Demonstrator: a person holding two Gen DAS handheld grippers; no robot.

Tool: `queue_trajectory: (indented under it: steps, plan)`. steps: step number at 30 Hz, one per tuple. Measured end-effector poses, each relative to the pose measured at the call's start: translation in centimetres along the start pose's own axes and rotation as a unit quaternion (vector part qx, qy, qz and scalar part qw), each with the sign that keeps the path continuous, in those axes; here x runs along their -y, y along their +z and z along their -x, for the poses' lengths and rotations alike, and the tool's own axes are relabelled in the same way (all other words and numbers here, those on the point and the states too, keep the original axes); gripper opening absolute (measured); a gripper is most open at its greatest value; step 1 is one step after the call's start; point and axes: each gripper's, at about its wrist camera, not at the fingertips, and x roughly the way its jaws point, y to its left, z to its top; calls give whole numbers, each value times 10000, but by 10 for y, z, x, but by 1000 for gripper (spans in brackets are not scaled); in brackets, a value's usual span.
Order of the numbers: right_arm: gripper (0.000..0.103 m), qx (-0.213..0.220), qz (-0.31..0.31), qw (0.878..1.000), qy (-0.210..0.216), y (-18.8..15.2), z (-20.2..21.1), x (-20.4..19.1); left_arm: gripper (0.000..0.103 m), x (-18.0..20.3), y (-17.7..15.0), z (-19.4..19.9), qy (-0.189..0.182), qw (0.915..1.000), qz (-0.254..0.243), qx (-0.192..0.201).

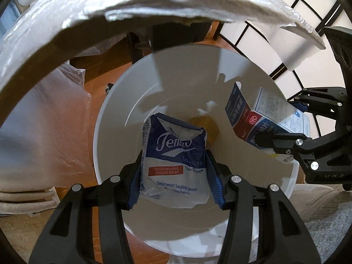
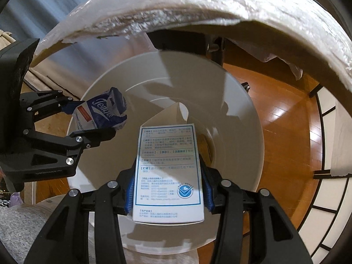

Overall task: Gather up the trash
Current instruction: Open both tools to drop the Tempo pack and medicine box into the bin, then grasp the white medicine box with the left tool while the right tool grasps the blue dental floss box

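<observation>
My left gripper [image 1: 175, 167] is shut on a blue-and-white Tempo tissue packet [image 1: 173, 154] and holds it over the open mouth of a white trash bin [image 1: 105, 145]. My right gripper [image 2: 168, 176] is shut on a white medicine box [image 2: 168, 173] with printed text, also held over the bin [image 2: 242, 114]. In the left wrist view the box [image 1: 264, 118] and right gripper [image 1: 283, 136] show at the right. In the right wrist view the packet [image 2: 101, 112] and left gripper [image 2: 88, 121] show at the left. A yellowish scrap [image 1: 205, 125] lies at the bin's bottom.
A white table edge [image 1: 154, 4] arches overhead, also seen in the right wrist view [image 2: 198, 6]. The bin stands on a wooden floor [image 2: 281, 118]. A clear plastic bag [image 1: 44, 121] is left of the bin. A paper screen with black lattice [image 1: 264, 39] stands behind.
</observation>
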Motion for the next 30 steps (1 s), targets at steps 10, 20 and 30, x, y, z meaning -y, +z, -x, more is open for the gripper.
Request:
queue_trajectory:
  steps: [10, 20, 30]
  plan:
    - [87, 346, 125, 9992, -122, -4, 26, -1, 89, 3, 5, 24, -280, 9987, -272, 322]
    - [99, 2031, 656, 9757, -495, 31, 125, -17, 102, -24, 34, 158, 243, 9689, -473, 2417]
    - [98, 2110, 1073, 9678, -853, 139, 95, -18, 102, -95, 123, 131, 700, 9716, -403, 2225]
